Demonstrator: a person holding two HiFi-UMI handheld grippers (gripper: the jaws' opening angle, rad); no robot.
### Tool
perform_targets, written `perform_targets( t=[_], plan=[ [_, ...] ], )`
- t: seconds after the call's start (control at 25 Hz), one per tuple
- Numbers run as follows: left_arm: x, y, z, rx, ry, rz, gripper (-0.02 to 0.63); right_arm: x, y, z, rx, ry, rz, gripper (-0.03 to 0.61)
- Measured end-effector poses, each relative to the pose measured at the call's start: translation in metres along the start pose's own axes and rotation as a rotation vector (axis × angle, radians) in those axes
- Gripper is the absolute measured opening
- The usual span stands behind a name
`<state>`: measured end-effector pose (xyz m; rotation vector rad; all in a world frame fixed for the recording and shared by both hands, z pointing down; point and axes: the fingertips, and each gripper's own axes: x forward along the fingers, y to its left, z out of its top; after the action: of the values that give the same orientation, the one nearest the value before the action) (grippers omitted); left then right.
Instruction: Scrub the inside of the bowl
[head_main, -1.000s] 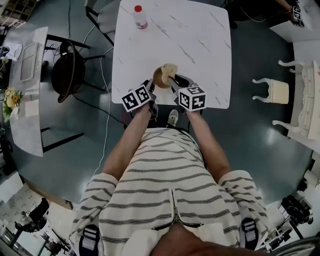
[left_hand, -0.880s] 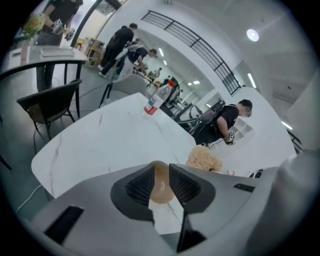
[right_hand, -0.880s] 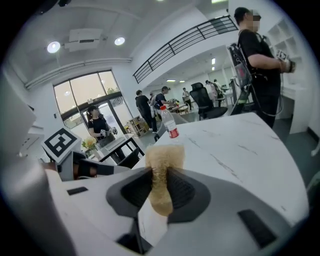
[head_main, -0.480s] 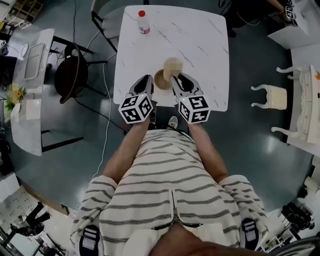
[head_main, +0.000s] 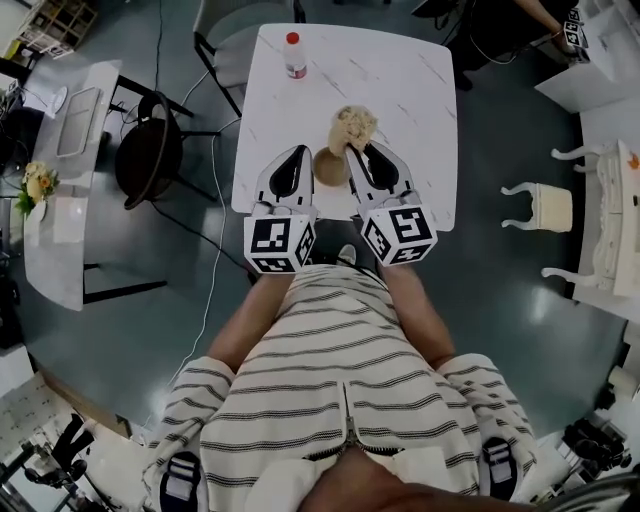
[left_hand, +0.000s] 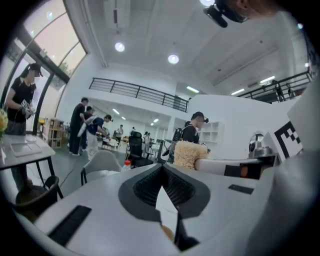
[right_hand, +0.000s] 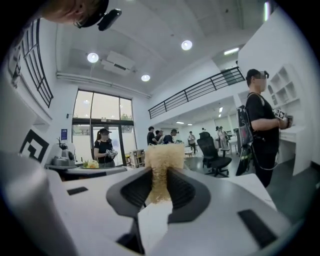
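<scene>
The bowl (head_main: 329, 167) stands near the front edge of the white counter (head_main: 400, 90), between the two hand-held grippers. The right hand-held gripper (head_main: 352, 148) has its jaws clamped on a tan sponge (head_main: 353, 125) – in its own view the sponge (right_hand: 161, 165) sticks up past the pads. From above, the sponge sits just beyond the bowl's far rim, not inside it. The left hand-held gripper (head_main: 298, 152) is just left of the bowl, its jaws closed tip to tip on nothing – only a brown sliver of the bowl (left_hand: 168, 233) shows low in the gap. A red-capped bottle (head_main: 294, 55) stands at the counter's far left corner.
</scene>
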<state>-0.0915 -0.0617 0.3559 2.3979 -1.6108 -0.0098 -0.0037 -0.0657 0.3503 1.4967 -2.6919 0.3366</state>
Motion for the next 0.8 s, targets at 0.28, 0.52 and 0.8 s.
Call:
perform_targets(
  t=[0.28, 0.52, 0.8],
  plan=[
    [-0.021, -0.016, 0.041, 0.110, -0.109, -0.004, 0.005, -0.016, 0.016, 0.044, -0.054, -0.110, 0.003, 0.098],
    [-0.036, -0.027, 0.067, 0.169, -0.165, 0.004, 0.005, -0.028, 0.029, 0.072, -0.089, -0.175, 0.001, 0.098],
    [-0.045, -0.034, 0.086, 0.174, -0.193, -0.011, 0.005, -0.033, 0.042, 0.086, -0.099, -0.201, 0.004, 0.099]
  ],
)
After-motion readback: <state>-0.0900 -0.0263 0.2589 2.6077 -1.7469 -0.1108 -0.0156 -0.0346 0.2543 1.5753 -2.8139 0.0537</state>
